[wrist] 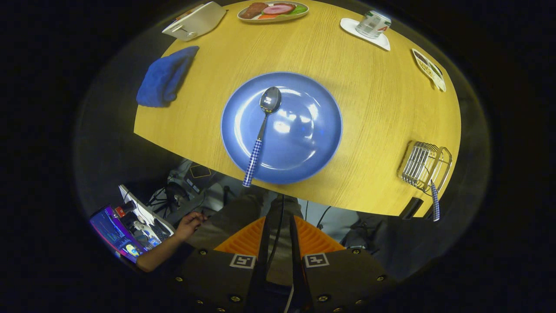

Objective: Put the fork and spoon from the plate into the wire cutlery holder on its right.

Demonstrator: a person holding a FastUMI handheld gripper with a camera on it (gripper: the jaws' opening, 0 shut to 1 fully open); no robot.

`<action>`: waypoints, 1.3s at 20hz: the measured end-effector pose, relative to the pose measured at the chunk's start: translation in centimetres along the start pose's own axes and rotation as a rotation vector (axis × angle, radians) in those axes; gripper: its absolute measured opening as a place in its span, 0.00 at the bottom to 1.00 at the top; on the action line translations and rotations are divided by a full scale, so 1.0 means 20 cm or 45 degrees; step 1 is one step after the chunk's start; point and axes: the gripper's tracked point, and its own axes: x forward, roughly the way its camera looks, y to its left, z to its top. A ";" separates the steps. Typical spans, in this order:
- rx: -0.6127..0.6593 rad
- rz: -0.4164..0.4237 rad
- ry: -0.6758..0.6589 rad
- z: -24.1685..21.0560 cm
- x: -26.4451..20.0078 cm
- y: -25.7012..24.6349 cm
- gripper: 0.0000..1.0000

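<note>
Your gripper [278, 237] hangs high over the near edge of the table [369, 108], at the bottom centre of the frame. Its fingers [247, 239] stand a narrow gap apart and hold nothing.

The spoon [263, 130] lies on the plate [304, 143] at mid-frame, bowl near the plate's middle. Its checked handle runs out over the near rim toward you, so the end overhangs and should leave room for a grip.

The holder [423, 167] stands at the lower right of the frame, right of the plate and near the table's edge. A checked handle [435, 200] sticks out of it toward you. That is likely the fork, though its head is hidden among the wires. If so, the spoon is the one piece left on the plate.

A blue cloth [165, 78] lies at the upper left, well clear of the plate.
</note>
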 end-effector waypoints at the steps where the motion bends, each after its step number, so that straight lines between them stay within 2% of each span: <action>1: 0.013 0.008 -0.007 0.03 0.03 0.03 0.27; 12: 0.152 0.048 -0.005 0.22 0.28 0.19 0.26; 20: 0.228 0.012 -0.011 0.31 0.45 0.18 0.27; 25: 0.214 0.007 0.016 0.32 0.52 0.17 0.26; 26: 0.206 -0.038 0.017 0.32 0.50 0.13 0.27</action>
